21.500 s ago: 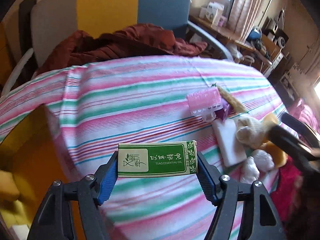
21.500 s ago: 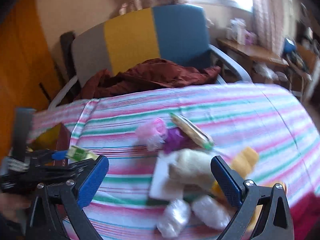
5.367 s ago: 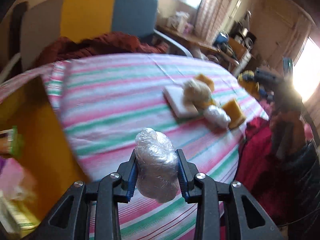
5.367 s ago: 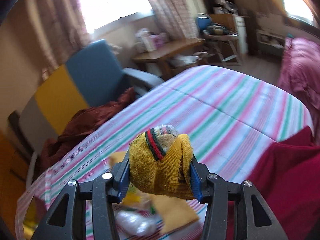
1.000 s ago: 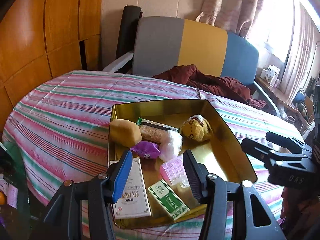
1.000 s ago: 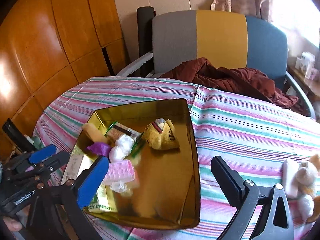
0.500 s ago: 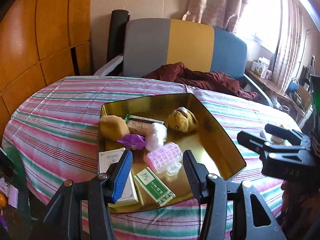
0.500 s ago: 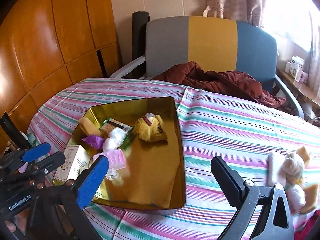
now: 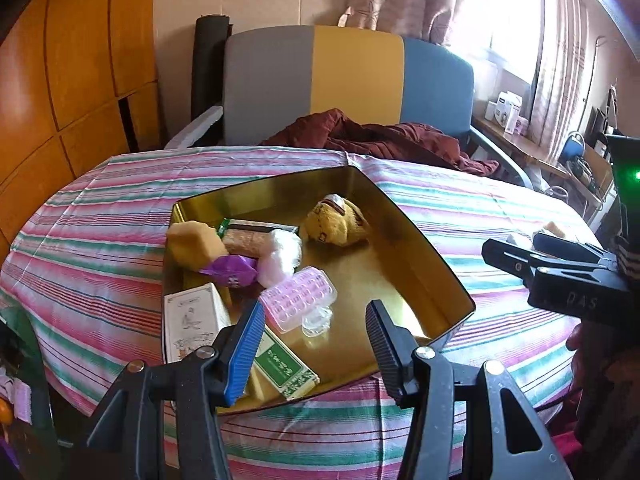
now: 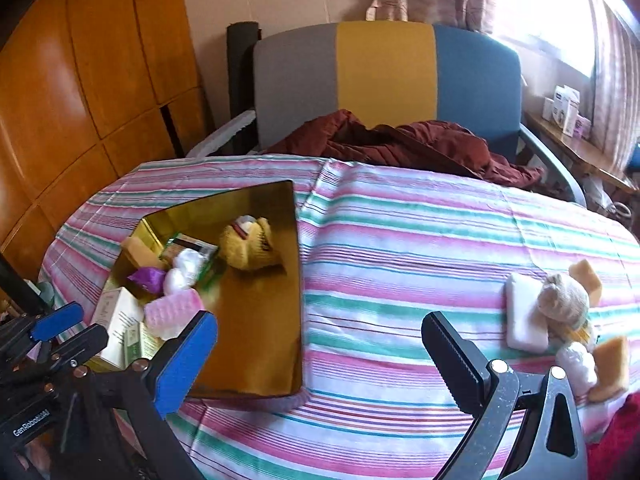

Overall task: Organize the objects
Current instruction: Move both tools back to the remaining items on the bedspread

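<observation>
The gold tin (image 9: 420, 248) sits on the striped cloth with the sorted things inside, so in the left view my left tongs (image 9: 316, 340) hang empty, half open, above it, and in the right view my right tongs (image 10: 320, 344) gape wide, empty, toward the leftover pile (image 10: 560, 312).

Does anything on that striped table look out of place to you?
Yes: a small heap, a white block with soft bundles and sponge-like pieces, lies loose near the table's right edge, while the other bits sit jumbled in the gold tray. Nothing looks spilled or broken.
</observation>
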